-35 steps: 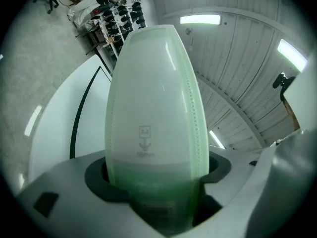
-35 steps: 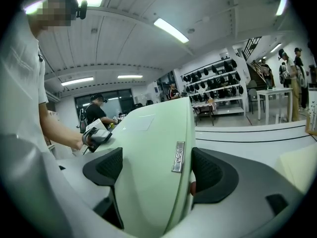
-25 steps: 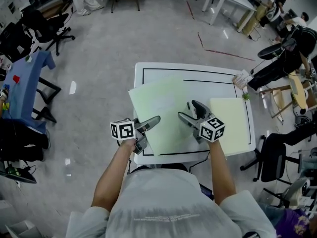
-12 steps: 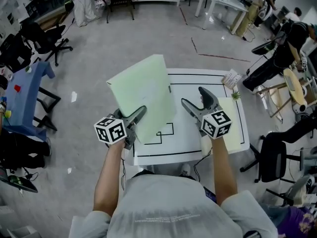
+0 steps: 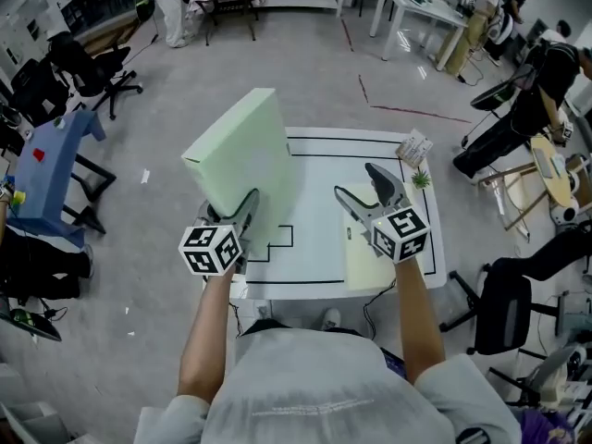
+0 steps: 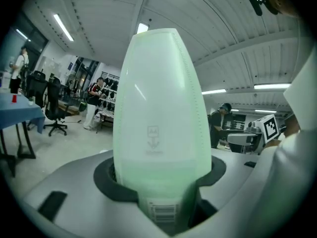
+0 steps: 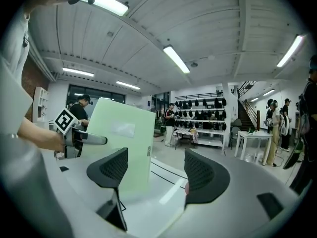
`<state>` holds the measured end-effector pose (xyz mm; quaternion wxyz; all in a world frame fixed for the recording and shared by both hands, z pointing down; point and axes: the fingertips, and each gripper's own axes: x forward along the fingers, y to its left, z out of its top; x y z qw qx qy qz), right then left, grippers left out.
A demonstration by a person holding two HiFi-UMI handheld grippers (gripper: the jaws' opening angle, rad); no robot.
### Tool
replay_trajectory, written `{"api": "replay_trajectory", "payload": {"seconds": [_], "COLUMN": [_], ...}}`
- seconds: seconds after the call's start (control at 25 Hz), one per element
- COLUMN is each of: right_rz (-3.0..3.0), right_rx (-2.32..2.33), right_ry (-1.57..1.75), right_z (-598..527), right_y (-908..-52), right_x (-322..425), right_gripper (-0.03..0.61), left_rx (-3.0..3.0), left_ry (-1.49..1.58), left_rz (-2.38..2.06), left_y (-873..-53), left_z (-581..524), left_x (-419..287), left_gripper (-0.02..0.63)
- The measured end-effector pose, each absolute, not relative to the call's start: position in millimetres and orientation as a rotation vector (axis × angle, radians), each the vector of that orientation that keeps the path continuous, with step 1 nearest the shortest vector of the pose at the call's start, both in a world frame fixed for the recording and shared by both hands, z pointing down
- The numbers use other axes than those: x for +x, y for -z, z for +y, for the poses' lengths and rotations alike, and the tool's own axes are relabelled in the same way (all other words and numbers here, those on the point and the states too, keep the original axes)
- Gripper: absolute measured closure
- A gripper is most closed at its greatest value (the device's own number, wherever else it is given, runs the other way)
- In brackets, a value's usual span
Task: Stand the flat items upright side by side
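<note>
A pale green document case (image 5: 242, 151) is off the table and nearly upright, one edge caught in my left gripper (image 5: 246, 213), which is shut on it. In the left gripper view this case (image 6: 158, 113) fills the middle and sits between the pads of the left gripper (image 6: 159, 176). A second pale green case (image 5: 368, 259) lies flat at the table's front right. My right gripper (image 5: 368, 196) hovers above the table, open, with nothing between its fingers; its jaws have just been closing a little. From the right gripper (image 7: 156, 172) the lifted case (image 7: 124, 148) shows at the left.
The white table (image 5: 319, 169) carries black outline marks. A small card (image 5: 413, 146) and a little green plant (image 5: 421, 179) stand at its far right corner. Office chairs, other tables and people are around on the grey floor.
The left case went from lying flat on the table to being raised and tipped upright in the left gripper. Both grippers rose, and the right one left the case's edge.
</note>
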<state>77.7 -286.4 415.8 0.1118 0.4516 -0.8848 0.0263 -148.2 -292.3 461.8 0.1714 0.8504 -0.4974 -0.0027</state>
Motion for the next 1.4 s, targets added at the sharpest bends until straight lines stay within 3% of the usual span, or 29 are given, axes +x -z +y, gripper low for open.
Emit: {"api": "replay_trajectory", "payload": {"seconds": [0.4,0.76,1.4], "right_rz": [-2.655,-2.675,-2.652], "right_rx": [1.288,1.183,1.070], "right_ry": [-0.111,-0.135,-0.164], "right_z": [-273,-274,-264], "right_y": [-430,-446,-468], "right_x": [127,142,158], "right_gripper": [0.199,0.199,0.199], "left_rx": [2.370,2.302,2.223], "left_ry": [-0.199,-0.194,-0.244], "left_rz": [-1.728,-1.997,-2.025], "left_y": [-497,-520,-558], "left_z": [-272,-262,-251], "left_x": [-103,-78,-71], "left_gripper": [0.314,0.287,0.275]}}
